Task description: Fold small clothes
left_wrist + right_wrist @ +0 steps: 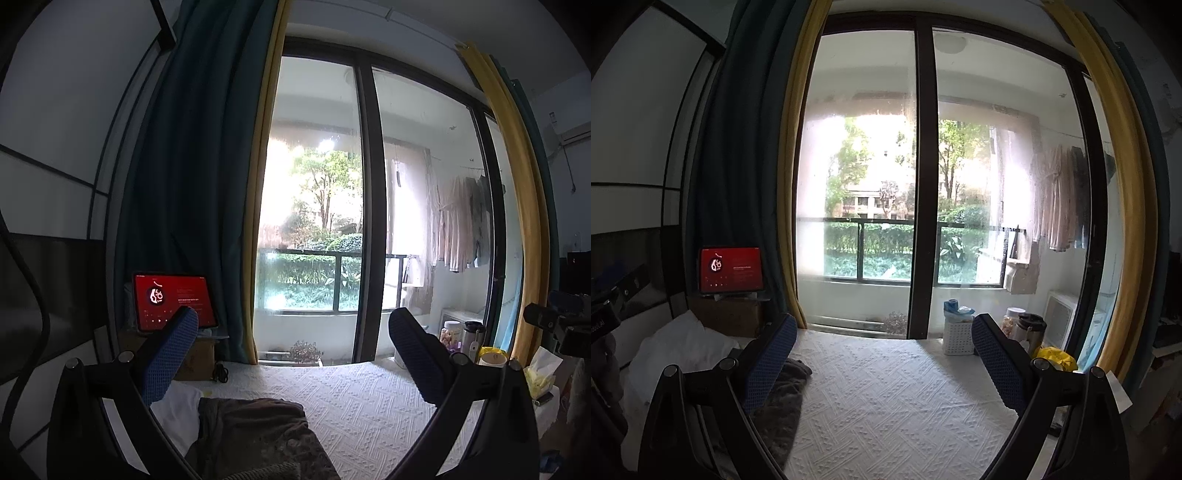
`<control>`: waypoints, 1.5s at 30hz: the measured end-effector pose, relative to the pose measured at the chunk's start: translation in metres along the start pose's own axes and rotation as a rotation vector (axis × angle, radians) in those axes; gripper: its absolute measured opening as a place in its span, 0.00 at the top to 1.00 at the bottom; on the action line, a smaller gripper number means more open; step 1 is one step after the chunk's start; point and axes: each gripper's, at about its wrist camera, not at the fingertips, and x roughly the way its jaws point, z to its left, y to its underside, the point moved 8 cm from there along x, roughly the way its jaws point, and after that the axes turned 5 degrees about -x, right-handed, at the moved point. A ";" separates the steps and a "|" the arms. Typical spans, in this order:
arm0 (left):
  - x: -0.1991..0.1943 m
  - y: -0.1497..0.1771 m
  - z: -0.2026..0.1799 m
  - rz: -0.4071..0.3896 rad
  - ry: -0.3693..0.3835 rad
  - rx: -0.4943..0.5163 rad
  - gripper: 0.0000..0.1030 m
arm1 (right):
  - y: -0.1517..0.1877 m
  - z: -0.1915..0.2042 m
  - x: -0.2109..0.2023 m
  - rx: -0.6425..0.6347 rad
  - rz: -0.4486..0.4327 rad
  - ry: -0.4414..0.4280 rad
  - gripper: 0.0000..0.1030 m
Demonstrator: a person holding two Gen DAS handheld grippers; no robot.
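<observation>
A dark brown-grey garment (255,435) lies crumpled on the white textured bedspread (362,398), just below my left gripper (295,325). The left gripper is open and empty, held above the bed. In the right wrist view the same dark garment (783,402) lies at the lower left, under the left finger. My right gripper (886,332) is open and empty above the bedspread (894,398). The other gripper's black body shows at the right edge of the left wrist view (557,317).
A white pillow (676,354) lies at the left. A tablet with a red screen (731,269) stands on a cardboard box (199,354). A white basket (958,338), jars and a flask (1030,328) stand by the glass doors (923,184).
</observation>
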 end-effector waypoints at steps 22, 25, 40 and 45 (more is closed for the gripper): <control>0.000 0.003 -0.003 0.018 0.008 -0.001 0.01 | 0.005 0.002 0.011 0.006 0.031 -0.010 0.07; 0.000 0.004 -0.004 0.021 0.010 0.000 0.01 | 0.006 0.003 0.011 0.006 0.033 -0.010 0.07; 0.001 0.006 -0.007 0.028 0.026 0.006 0.01 | 0.007 0.003 0.012 0.009 0.037 -0.016 0.07; 0.001 0.007 -0.008 0.030 0.031 0.004 0.01 | 0.008 0.002 0.012 0.010 0.038 -0.016 0.07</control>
